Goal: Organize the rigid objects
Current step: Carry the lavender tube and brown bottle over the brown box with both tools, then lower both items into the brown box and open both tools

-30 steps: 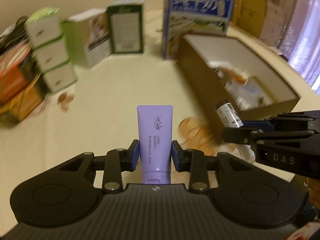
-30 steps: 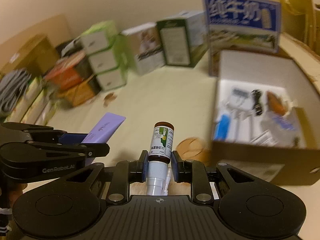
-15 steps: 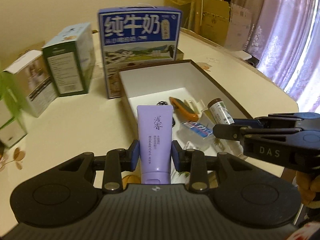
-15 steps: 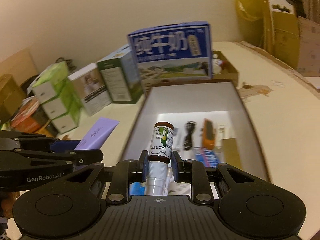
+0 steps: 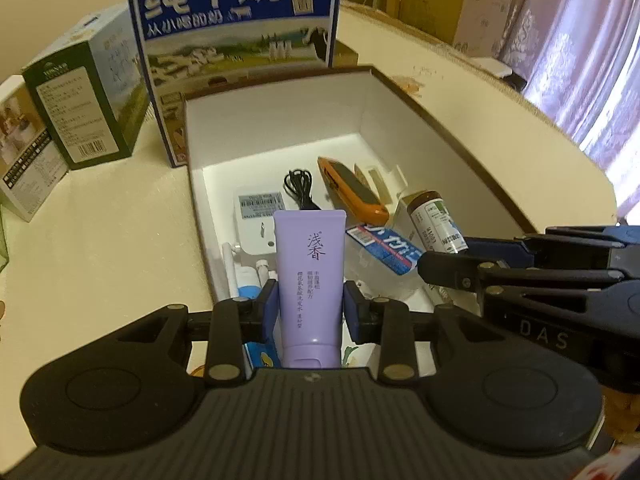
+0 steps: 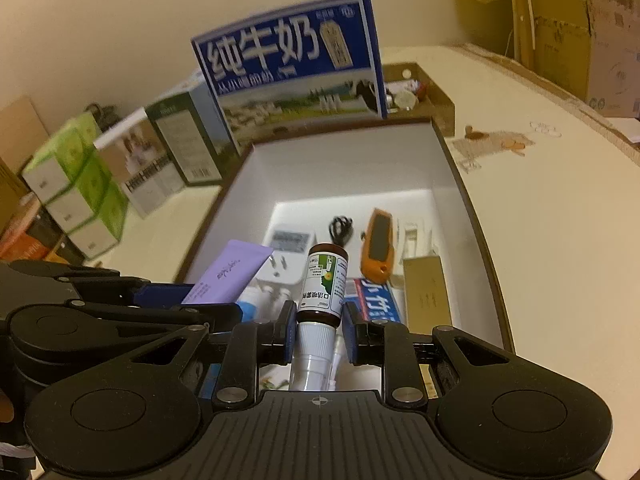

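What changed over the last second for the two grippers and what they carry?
Both grippers swung from the open table to above the white-lined box. The left gripper stayed shut on the purple tube, the right gripper on the brown spray bottle. Nothing was released; the box's contents look undisturbed.

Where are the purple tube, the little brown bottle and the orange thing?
purple tube (image 5: 310,276): left wrist view, label middle.
brown bottle (image 6: 323,286): right wrist view, label.
orange thing (image 5: 352,190): left wrist view, dark face.

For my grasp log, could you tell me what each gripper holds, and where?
Left gripper: purple tube, lower body near cap. Right gripper: brown bottle, at its neck.
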The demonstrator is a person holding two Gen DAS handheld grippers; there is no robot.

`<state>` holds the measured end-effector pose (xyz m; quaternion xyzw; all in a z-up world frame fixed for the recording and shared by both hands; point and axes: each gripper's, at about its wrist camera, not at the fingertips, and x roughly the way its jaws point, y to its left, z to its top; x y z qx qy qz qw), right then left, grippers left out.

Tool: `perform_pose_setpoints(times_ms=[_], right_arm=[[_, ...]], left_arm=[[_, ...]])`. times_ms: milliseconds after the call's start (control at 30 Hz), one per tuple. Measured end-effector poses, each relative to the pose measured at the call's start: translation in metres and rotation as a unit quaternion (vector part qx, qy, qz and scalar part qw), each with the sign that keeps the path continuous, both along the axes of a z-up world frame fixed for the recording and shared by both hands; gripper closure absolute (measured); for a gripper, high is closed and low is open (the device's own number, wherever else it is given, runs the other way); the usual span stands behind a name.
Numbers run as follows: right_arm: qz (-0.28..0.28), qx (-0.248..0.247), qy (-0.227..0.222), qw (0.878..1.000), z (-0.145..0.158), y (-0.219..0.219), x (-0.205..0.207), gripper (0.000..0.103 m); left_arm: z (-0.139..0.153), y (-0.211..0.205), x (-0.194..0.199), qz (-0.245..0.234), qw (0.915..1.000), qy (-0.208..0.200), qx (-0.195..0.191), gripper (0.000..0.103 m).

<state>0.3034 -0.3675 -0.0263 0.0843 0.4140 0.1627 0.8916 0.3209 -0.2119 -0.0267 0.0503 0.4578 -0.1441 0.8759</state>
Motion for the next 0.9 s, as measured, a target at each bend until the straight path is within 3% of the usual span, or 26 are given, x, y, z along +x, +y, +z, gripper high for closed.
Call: perform_pose_setpoints(times_ms=[467, 600, 733, 900], right_arm=[[-0.001, -0.01, 0.024, 1.0, -0.018, -0.004, 0.011, 0.082], [-0.022, -0.016, 0.023, 0.999, -0.017, -0.004, 0.012, 0.082], [-0.029, -0.007, 0.023, 0.999, -0.014, -0.01, 0.01, 0.08], [-0.033, -0.01, 0.022, 0.999, -0.013, -0.012, 0.005, 0.071]], left_arm=[[-0.019, -0.003, 0.015, -0.004, 0.9999, 0.01, 0.013, 0.074], [-0.014, -0.003, 0.015, -0.009, 0.9999, -0.004, 0.011, 0.064], [-0.012, 0.0, 0.012, -0.012, 0.9998, -0.011, 0.012, 0.06], [-0.011, 0.003, 0.011, -0.013, 0.9998, -0.012, 0.011, 0.058]])
